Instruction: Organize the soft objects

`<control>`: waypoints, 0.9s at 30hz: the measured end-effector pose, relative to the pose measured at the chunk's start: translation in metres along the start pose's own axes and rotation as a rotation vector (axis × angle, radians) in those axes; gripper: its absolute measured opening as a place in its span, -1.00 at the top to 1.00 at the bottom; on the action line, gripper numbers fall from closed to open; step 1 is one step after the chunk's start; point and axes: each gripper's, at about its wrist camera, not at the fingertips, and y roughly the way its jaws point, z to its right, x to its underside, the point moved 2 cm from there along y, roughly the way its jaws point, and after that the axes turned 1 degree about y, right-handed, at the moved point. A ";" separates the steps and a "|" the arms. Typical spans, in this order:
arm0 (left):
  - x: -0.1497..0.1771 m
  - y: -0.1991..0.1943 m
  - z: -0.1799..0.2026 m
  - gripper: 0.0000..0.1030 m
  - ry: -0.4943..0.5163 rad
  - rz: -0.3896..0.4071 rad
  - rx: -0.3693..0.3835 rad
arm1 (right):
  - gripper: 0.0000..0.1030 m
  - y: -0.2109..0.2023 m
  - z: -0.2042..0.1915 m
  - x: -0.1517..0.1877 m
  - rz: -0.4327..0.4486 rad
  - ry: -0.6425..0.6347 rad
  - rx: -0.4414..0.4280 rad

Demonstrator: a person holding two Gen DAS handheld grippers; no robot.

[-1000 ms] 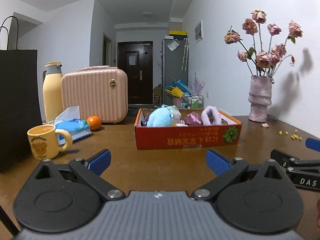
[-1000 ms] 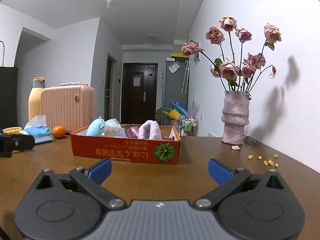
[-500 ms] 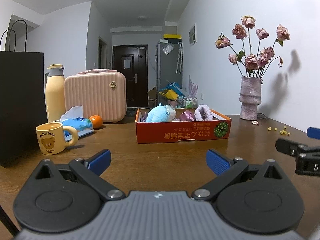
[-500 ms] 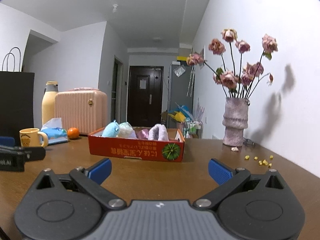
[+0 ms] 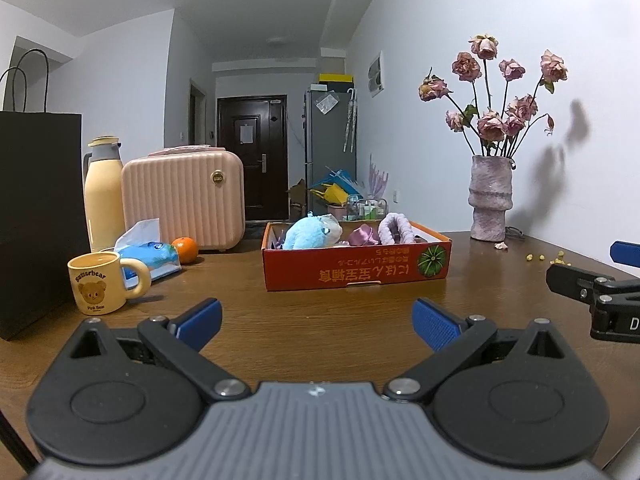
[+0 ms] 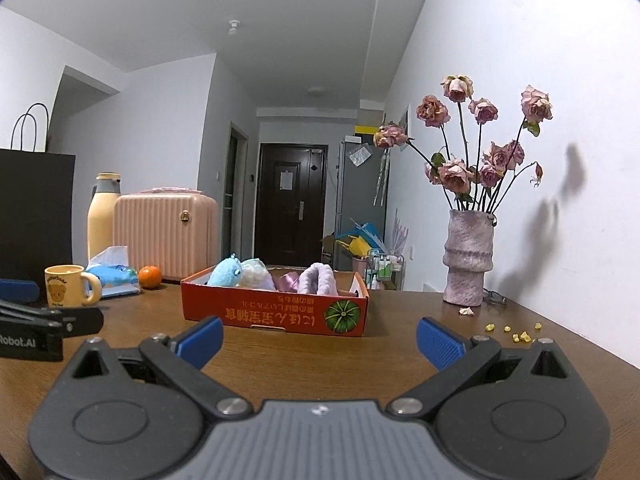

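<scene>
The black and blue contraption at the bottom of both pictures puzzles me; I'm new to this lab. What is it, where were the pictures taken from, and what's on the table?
There is no robot arm here. A person holds a two-finger claw in each hand, and each claw carries a wide-angle camera looking forward along its blue-tipped fingers. One picture comes from the left claw, the other from the right claw. Both are open and hold nothing.

On the wooden table stands a red cardboard box holding soft things: a blue plush toy and a lilac fuzzy loop, among others. To the left are a bear mug, a tissue pack, an orange, a pink case, a yellow flask and a black paper bag. A vase of dried roses stands on the right.
</scene>
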 end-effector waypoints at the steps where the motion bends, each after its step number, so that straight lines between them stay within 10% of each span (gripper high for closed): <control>1: 0.000 0.000 0.001 -1.00 0.001 0.000 0.001 | -1.00 -0.001 0.000 0.000 0.000 0.000 0.000; 27: -0.002 -0.003 0.003 -1.00 0.005 0.006 0.007 | -1.00 -0.004 -0.001 -0.001 0.010 0.000 -0.003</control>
